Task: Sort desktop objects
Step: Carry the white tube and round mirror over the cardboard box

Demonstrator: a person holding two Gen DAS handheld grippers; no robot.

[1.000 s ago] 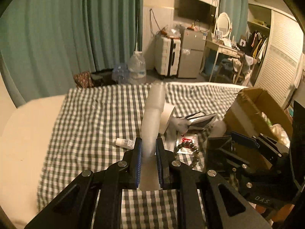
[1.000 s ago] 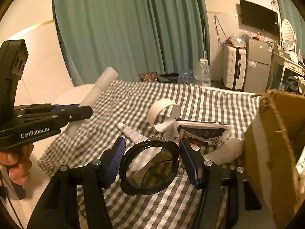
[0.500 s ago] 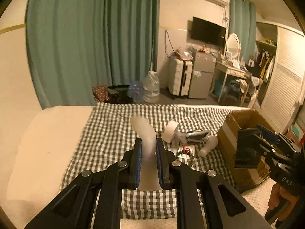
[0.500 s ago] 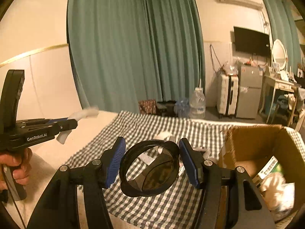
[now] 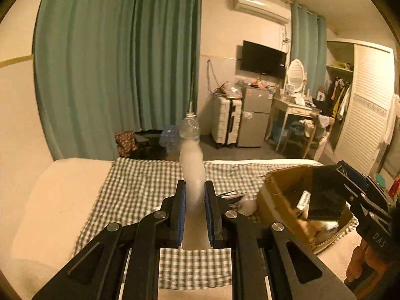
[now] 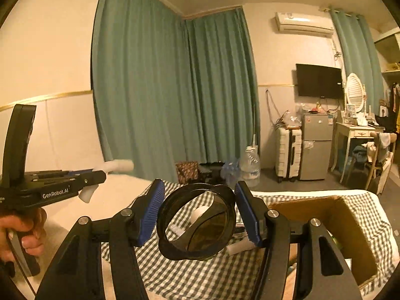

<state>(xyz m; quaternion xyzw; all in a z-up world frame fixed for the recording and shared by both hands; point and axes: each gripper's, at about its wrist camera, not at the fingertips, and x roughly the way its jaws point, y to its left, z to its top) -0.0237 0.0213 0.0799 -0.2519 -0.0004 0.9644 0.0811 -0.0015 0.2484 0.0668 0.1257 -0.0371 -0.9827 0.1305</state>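
Left gripper: its blue-padded fingers were clamped on a white tube. The tube stuck out forward toward 12 o'clock in the left wrist view, blurred at its far end.

White tube, side view: in the right wrist view it showed at 9 o'clock, poking out past the left gripper, which was raised above the bed.

Right gripper: the fingers squeezed a round black mirror from both sides. The mirror sat tilted between the pads, its glass reflecting a white tape roll.

Right gripper, other view: in the left wrist view it was at 3 o'clock, with the mirror held over the open cardboard box.

Cardboard box: it stood open at 4 o'clock in the right wrist view, on the checked cloth. What lay inside it could not be made out.

Checked cloth: a green and white cover lay spread on the bed, with a few small white items on it near the box, too blurred to name.

Hands: one hand gripped the left handle at 8 o'clock; another hand gripped the right handle at 4 o'clock.
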